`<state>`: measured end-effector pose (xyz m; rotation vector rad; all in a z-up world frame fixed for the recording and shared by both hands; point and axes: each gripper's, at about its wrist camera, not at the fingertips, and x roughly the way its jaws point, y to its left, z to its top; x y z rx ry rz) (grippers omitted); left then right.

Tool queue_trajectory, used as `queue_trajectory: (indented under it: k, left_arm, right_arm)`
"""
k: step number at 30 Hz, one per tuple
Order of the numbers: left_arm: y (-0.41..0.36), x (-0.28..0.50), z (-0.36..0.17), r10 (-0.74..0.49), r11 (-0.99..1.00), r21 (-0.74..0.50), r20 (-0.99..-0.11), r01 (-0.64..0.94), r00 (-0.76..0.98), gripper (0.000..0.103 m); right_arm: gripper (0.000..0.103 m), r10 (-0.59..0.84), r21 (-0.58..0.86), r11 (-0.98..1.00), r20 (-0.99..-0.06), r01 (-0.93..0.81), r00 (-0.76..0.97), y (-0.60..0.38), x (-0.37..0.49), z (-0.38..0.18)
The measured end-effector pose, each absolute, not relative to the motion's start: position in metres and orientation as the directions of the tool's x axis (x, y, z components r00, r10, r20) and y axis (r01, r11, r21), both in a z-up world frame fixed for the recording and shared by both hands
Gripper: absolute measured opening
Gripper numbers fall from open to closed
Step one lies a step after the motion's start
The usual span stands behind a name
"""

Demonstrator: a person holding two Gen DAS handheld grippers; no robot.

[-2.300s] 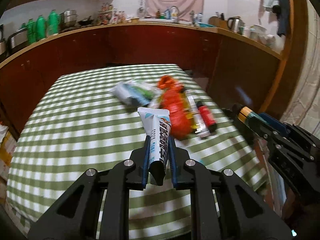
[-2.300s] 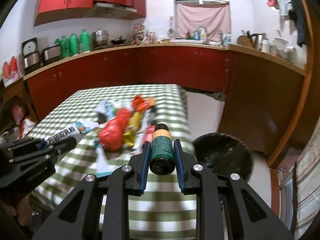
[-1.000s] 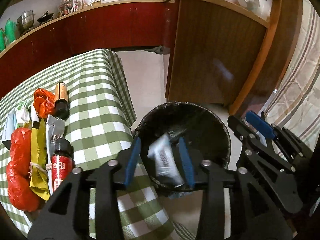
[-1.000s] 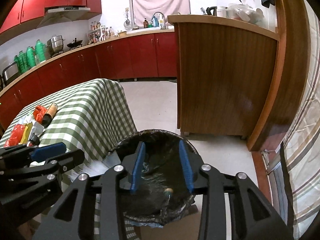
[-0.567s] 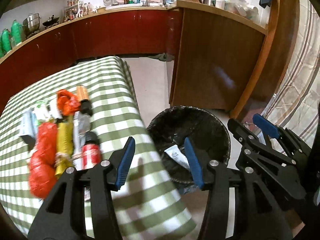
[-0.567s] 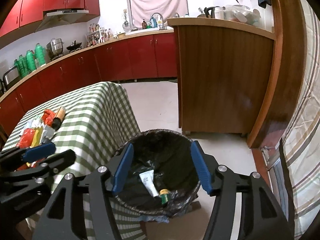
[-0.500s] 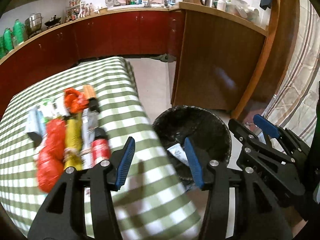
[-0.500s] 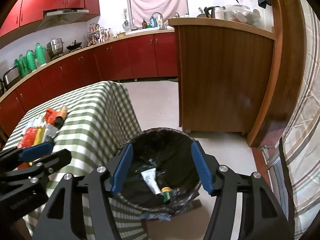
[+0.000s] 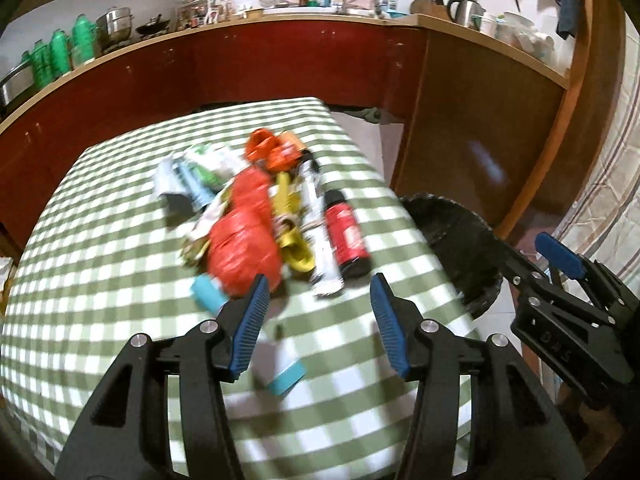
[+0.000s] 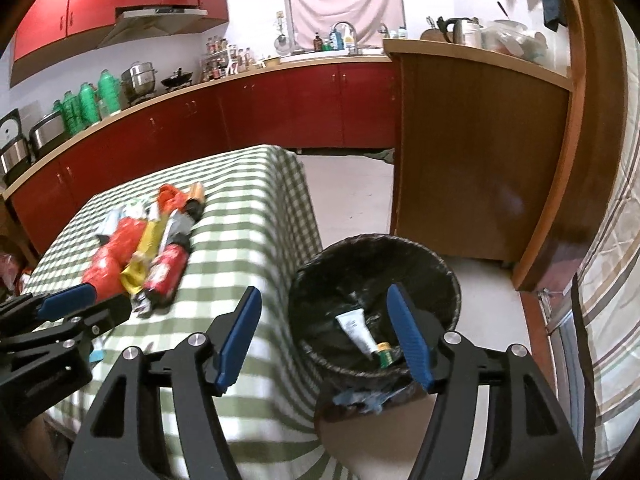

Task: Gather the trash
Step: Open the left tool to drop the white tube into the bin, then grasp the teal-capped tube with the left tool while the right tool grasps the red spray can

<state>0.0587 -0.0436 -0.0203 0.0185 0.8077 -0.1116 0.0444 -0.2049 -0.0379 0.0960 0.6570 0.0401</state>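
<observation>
The left gripper (image 9: pixel 316 312) hangs over the checked table (image 9: pixel 100 264), its jaws spread and holding nothing, near a blurred pile of trash: a red plastic bag (image 9: pixel 244 236), a yellow wrapper (image 9: pixel 294 236) and a red bottle (image 9: pixel 347 236) lying toward the table's right edge. The right gripper (image 10: pixel 324 332) is likewise spread and empty above the black bin (image 10: pixel 436 268) on the floor beside the table, where a white tube (image 10: pixel 356 330) and a small green bottle (image 10: pixel 386 354) lie inside.

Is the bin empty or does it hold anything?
Not empty: the bin holds a white tube and a small green bottle at its bottom.
</observation>
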Motion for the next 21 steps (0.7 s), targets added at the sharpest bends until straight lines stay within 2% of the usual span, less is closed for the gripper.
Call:
queue_trajectory:
  k: [6,13,21]
  left_arm:
    - [-0.024,0.051,-0.030,-0.064,0.998,-0.034,-0.733,0.057,0.678,0.059]
    - [-0.010,0.047,-0.044,-0.065,0.998,-0.054,-0.752,0.037,0.656,0.060]
    - [0.013,0.035,-0.044,-0.123,0.992,-0.117,-0.750,0.053,0.650,0.035]
  right_arm:
    - [0.064,0.084,0.107,0.994,-0.608,-0.023,0.790,-0.186,0.031,-0.037]
    - [0.064,0.098,0.103,0.994,-0.614,-0.044,0.783,-0.168,0.032,-0.038]
    - [0.065,0.123,0.106,0.992,-0.609,-0.073,0.784,-0.153,0.039,-0.037]
